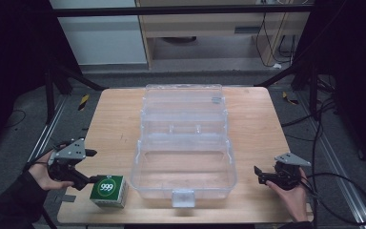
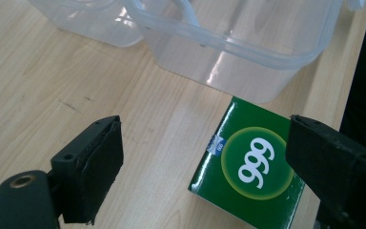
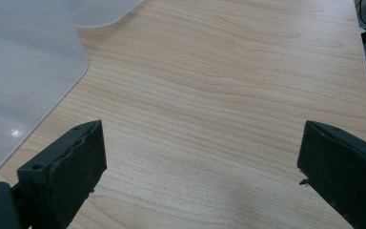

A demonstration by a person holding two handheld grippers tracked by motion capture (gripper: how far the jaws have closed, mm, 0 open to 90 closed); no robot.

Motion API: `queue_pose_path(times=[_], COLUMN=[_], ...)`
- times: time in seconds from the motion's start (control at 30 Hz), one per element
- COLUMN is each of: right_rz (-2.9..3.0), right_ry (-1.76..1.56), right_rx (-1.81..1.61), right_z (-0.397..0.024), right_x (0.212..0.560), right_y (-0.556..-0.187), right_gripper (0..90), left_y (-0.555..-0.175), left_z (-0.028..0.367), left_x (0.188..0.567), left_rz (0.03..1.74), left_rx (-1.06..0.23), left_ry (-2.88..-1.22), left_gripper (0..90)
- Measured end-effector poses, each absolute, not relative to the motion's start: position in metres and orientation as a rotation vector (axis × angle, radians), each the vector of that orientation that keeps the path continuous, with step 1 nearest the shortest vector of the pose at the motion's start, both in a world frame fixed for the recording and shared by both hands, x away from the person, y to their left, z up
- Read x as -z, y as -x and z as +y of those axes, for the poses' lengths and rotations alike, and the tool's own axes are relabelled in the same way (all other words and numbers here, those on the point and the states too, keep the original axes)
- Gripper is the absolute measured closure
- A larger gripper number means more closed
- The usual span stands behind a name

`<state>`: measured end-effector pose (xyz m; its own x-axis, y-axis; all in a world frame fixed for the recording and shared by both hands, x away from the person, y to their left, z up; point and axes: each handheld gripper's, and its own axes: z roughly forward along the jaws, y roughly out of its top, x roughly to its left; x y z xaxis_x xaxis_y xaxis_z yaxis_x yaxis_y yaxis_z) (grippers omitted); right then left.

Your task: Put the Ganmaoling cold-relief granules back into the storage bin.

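Note:
A small green box (image 1: 108,191) with "999" in a white-ringed circle lies on the wooden table (image 1: 114,119) near its front left corner. My left gripper (image 1: 94,167) is just left of it, held in a hand. In the left gripper view the jaws of my left gripper (image 2: 205,143) stand open, and the green box (image 2: 248,167) lies in front of them, close to the right-hand jaw, with no pad pressing on it. At the front right of the table my right gripper (image 1: 259,174) rests in the other hand. My right gripper (image 3: 200,152) is open over bare wood.
A clear plastic case (image 1: 138,157) lies open in the middle of the table, its lid folded back toward the far edge and both halves empty. Its near wall (image 2: 228,47) stands just beyond the green box. Its corner (image 3: 24,71) is left of my right gripper. Cables trail off the right side.

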<state>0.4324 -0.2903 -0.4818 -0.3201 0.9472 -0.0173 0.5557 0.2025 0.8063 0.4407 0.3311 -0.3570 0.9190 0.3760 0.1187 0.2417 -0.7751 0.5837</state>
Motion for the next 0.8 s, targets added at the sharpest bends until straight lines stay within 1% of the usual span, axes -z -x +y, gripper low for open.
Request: queue_pose_path(times=[0.4,0.8], right_rz=[1.972,1.98], right_ry=[-1.386,-1.381], right_rx=[-0.963,-0.957], right_z=[-0.289,-0.289], right_x=[0.483,0.483], right_y=[-0.432,-0.432], right_gripper=[2.6,2.6], left_y=[-0.436,-0.433], left_z=[0.323,0.316], left_x=[0.366,0.38], left_rz=[0.377,0.341], left_rx=[-0.264,-0.227], left_ry=[-2.571,-2.622], left_gripper=[7.3,6.1])
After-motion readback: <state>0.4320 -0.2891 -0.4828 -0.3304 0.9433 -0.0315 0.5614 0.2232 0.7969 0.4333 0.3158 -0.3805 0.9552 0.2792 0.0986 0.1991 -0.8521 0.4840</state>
